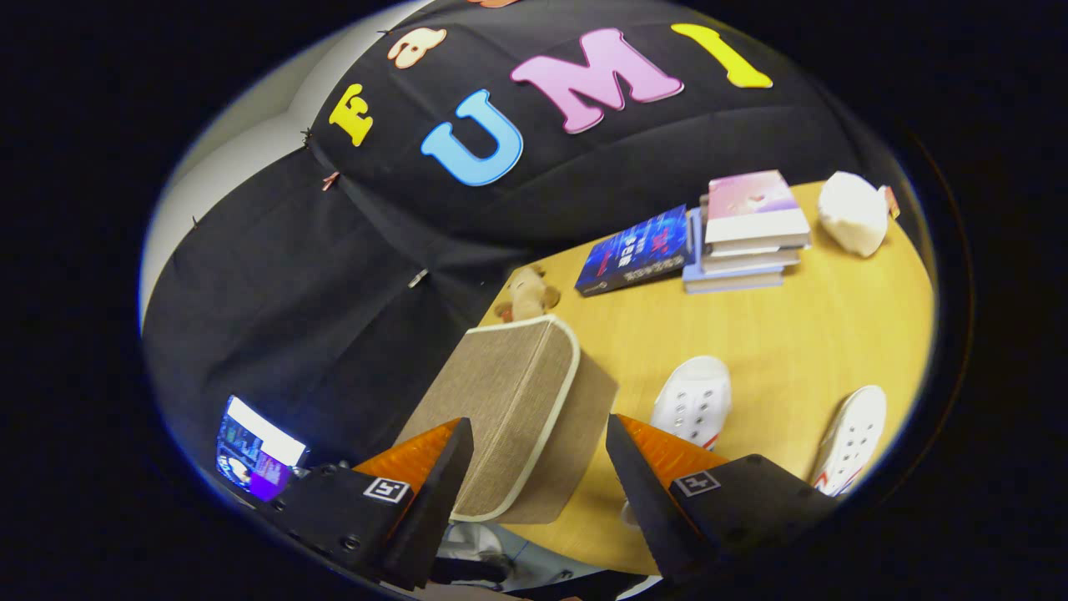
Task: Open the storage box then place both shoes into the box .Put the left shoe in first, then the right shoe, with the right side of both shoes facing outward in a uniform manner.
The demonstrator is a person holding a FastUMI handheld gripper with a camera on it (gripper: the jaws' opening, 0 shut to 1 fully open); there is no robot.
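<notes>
The box point(509, 409) looks like coarse woven cloth, matt, with smooth pale piping along its edges. It stands on a table point(801, 334) of smooth, light wood-grain finish. Beside the box, two shoes point(692, 401) look like smooth perforated rubbery plastic. Beyond the box, the books point(638, 250) have glossy paper covers; a plush toy point(526, 292) looks fuzzy.

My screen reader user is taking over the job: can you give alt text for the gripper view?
The open claw frames a closed beige fabric storage box on a wooden table, touching nothing. Two white shoes lie beside the box, with a small plush toy, books and a white lump beyond.
</notes>
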